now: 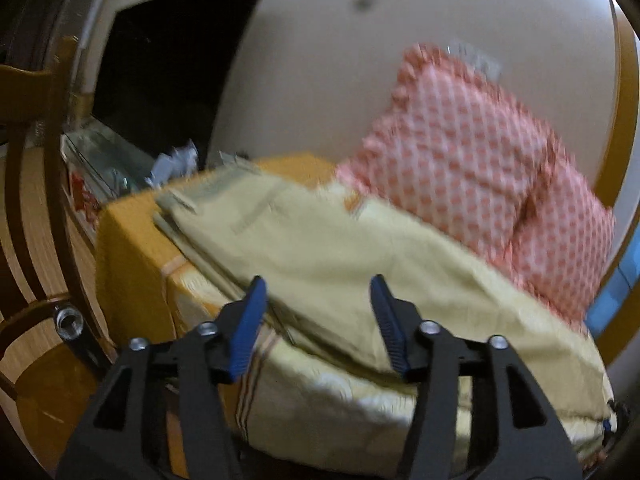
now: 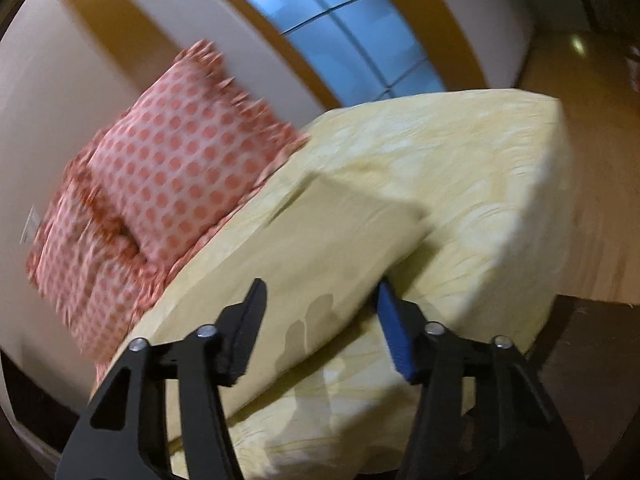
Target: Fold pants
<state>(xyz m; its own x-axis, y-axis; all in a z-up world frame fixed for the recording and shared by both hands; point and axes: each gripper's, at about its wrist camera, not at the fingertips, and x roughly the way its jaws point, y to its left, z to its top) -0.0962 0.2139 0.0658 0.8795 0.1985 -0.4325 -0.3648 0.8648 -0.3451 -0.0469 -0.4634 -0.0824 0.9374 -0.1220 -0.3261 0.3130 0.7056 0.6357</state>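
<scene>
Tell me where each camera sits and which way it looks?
Left wrist: rides on the left claw, facing the bed's orange end and the pale yellow pants; only its open fingers show.
Right wrist: rides on the right claw, facing the bed's far corner and window; its open fingers show.
Both share the pants and dotted pillows.

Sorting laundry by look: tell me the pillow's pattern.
The pillow is white with coral-red polka dots and a frilled edge; clearest in the right wrist view.
</scene>
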